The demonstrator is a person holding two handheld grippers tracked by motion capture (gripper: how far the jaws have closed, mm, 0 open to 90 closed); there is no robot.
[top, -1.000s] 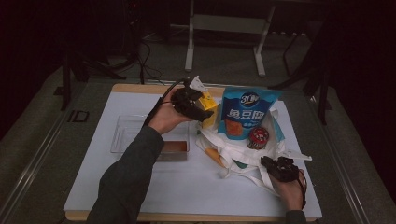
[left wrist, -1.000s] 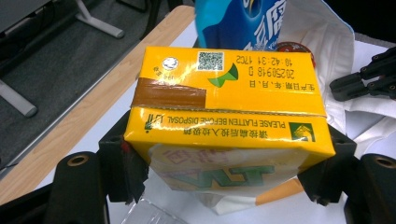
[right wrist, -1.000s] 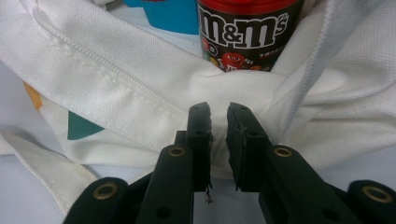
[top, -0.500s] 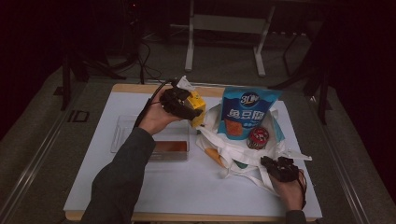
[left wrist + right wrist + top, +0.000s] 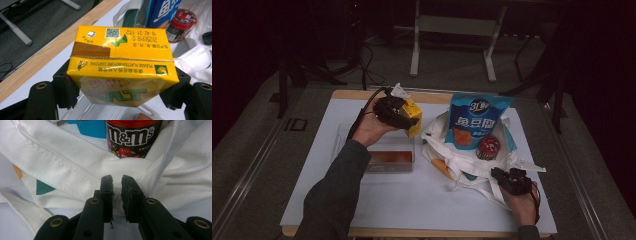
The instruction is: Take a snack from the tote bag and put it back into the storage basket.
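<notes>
High view: the left gripper [image 5: 398,111] holds a yellow drink carton [image 5: 413,116] above the table [image 5: 422,210], between the clear tray [image 5: 388,161] on its left and the white tote bag [image 5: 467,165] on its right, nearer the bag. The right gripper [image 5: 507,180] sits low at the bag's near edge; a blue snack pouch [image 5: 477,122] and an M&M's jar [image 5: 488,147] stand in the bag.

Left gripper view: the jaws are clamped on the carton's [image 5: 122,60] two short sides, so its long axis runs straight across from jaw to jaw. The bag's mouth lies ahead and to the right.

Right gripper view: the jaws are pinched nearly together on a fold of the bag's fabric [image 5: 75,170], just below the jar [image 5: 131,137].

Judging by this, the carton goes either into the bag or into the tray.
</notes>
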